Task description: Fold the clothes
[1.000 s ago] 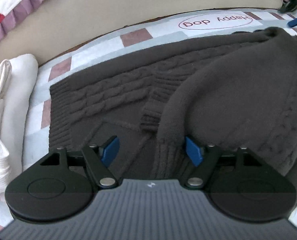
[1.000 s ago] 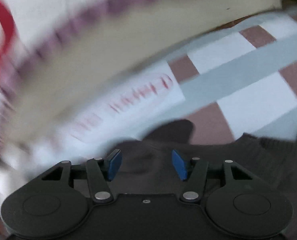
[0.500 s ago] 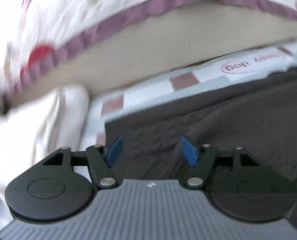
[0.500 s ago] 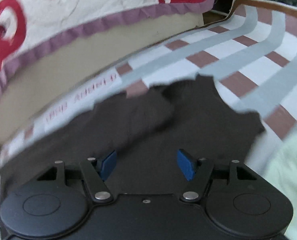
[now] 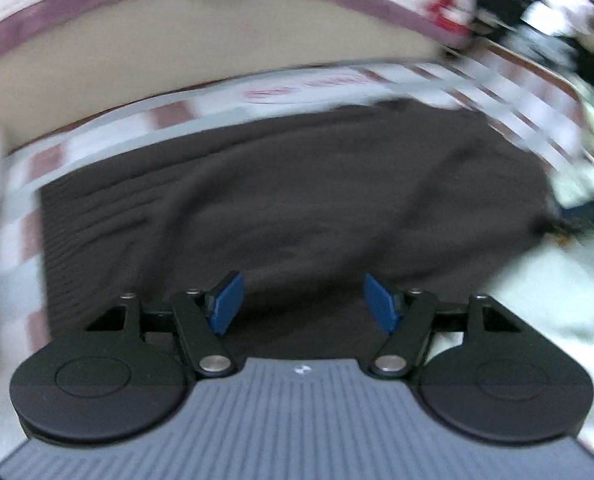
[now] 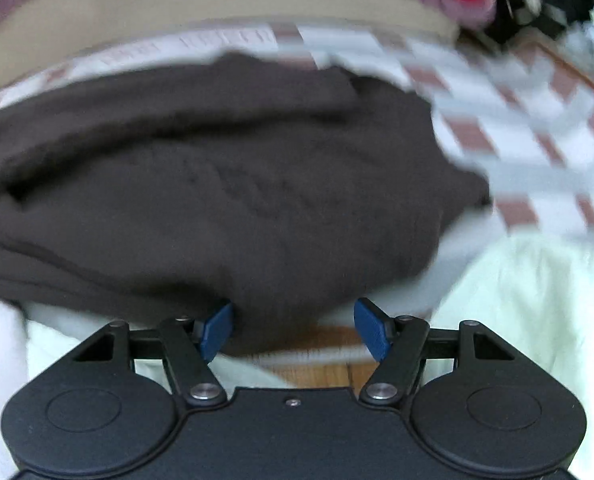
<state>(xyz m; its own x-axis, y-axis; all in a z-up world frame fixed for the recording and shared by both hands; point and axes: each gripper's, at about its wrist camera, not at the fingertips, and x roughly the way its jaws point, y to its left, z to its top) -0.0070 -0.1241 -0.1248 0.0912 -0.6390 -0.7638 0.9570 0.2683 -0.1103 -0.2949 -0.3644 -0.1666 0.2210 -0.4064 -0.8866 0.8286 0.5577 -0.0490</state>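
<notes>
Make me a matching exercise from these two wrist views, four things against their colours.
Things:
1. sweater
2. gripper pads
3. checked cloth under the sweater
4. garment at the right of the right wrist view

Colours:
A. blue
B. pale green
C. dark brown
D. white, grey and reddish brown

Pairs: 1-C, 2-A, 3-D, 4-B
</notes>
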